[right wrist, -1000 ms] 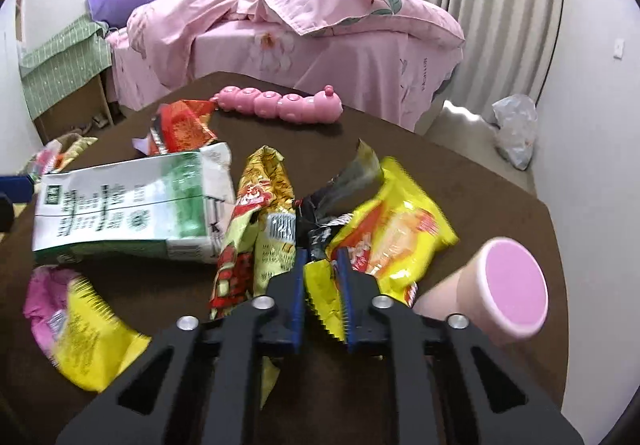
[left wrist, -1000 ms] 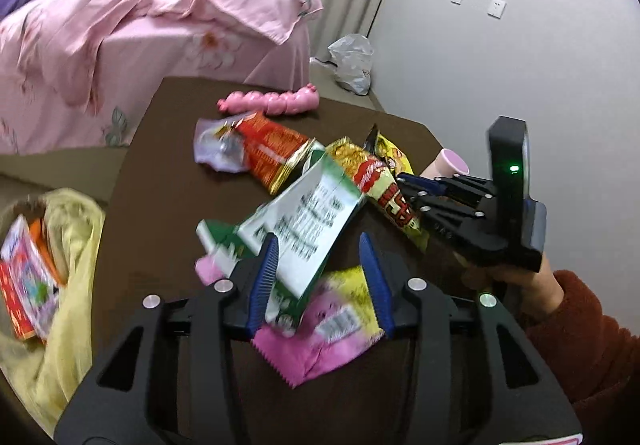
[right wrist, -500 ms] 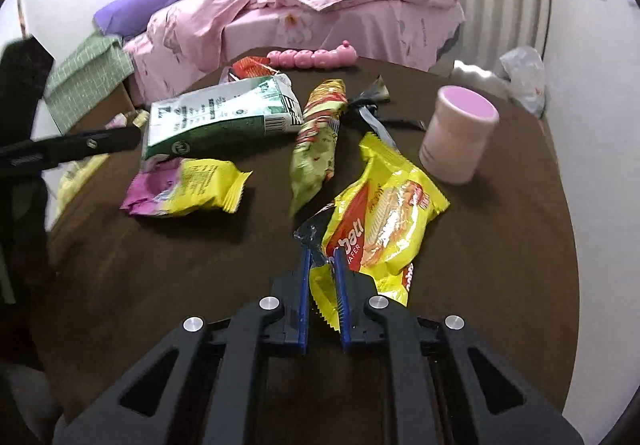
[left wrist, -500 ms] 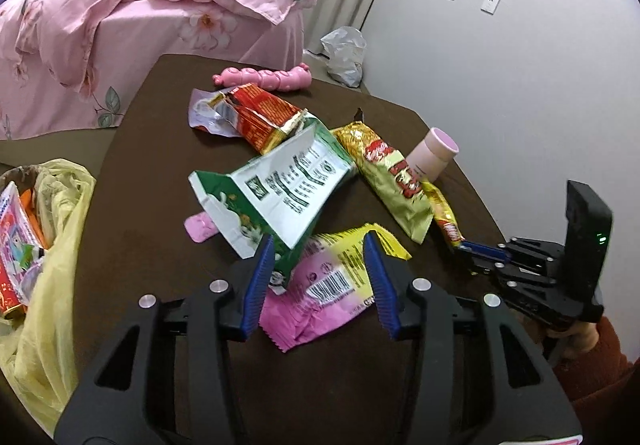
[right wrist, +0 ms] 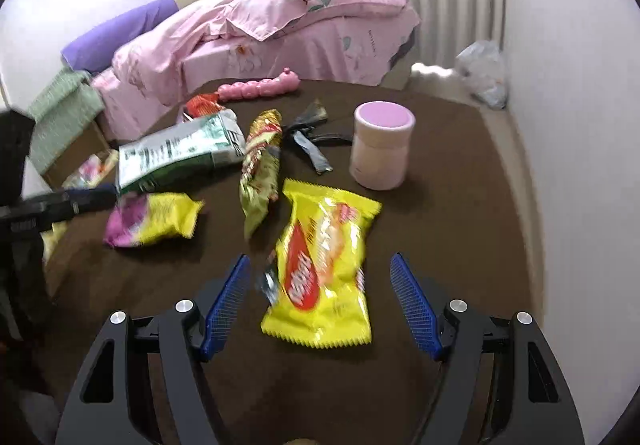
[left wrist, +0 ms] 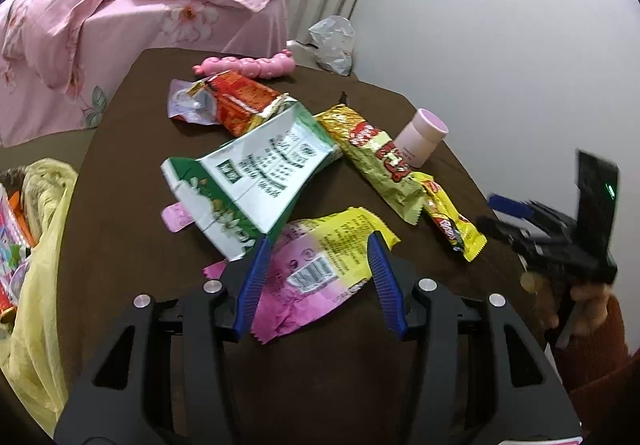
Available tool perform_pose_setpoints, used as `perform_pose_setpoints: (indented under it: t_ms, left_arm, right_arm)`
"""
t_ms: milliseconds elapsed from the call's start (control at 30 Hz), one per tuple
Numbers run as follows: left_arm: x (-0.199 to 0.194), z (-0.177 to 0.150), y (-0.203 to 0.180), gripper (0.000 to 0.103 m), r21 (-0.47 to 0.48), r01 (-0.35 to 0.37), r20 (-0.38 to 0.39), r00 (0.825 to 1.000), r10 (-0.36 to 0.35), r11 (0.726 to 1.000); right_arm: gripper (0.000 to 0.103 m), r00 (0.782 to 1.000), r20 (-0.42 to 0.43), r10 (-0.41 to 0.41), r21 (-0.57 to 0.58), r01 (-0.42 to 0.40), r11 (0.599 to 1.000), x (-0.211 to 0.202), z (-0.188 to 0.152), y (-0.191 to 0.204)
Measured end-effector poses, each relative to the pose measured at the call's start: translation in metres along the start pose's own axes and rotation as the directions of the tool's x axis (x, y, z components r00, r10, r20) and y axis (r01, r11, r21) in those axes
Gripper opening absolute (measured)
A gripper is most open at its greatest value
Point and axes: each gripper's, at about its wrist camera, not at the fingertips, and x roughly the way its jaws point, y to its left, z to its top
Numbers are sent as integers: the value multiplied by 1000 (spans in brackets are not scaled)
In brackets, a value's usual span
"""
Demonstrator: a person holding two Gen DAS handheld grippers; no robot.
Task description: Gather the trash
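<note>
The yellow snack bag (right wrist: pixel 324 269), red logo on front, is seen lying flat on the brown table (right wrist: pixel 460 245) near its front edge, between the fingers of the right gripper (right wrist: pixel 320 301) but touched by neither; the jaws have just been opening and are spread wide w/ clear gaps either side of the bag. More trash is spread across the table: a pink-and-yellow wrapper (left wrist: pixel 320 265) lies between the blue pads of the left gripper (left wrist: pixel 318 281), whose jaws have just been opening a bit and stand part-open; contact between pads and wrapper can't be told, though the wrapper seems to rest on the table. Overlapping that wrapper's far corner is a flattened green-and-white carton (left wrist: pixel 256 185), w/ a small pink scrap (left wrist: pixel 176 215) poking out at its left side. Beyond it a red-orange packet (left wrist: pixel 240 105) is seen, and to the right a long green-gold wrapper (left wrist: pixel 376 165) runs diagonally. A dark crumpled wrapper (right wrist: pixel 310 133) lies behind that one, next to a pink-lidded jar (right wrist: pixel 382 147) standing upright. A pink caterpillar toy (left wrist: pixel 246 65) sits at the far table edge. Left of the table a yellow bag (left wrist: pixel 44 265) w/ packets inside is visible. A bed w/ pink bedding (right wrist: pixel 280 25) fills the bkgd.
</note>
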Motion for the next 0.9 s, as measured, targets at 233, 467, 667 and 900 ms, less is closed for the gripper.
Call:
perform_pose_setpoints:
  t_ms: [233,467,667,900]
  left_arm:
    - [6,8,-5,48,-13,-8,-8,1000,8,1000]
    - [20,25,-14,49,-16,-9,-11,1000,9,1000]
    - [46,48,-29,50,-29,33,-15,999,-34,999]
    - [113,84,-35,51,-138,5,-73,997,-15,990]
  right_arm:
    - [63,989,-146,-13,14,15,1000,49,22,-12]
    - [27,988,-144,64,13,-62,998,36,2,-13]
    - [25,996,-68,55,48,-51,998,12,-16,-27]
    - [25,1000,-10,28,118,-27,993,-14,-37,-42]
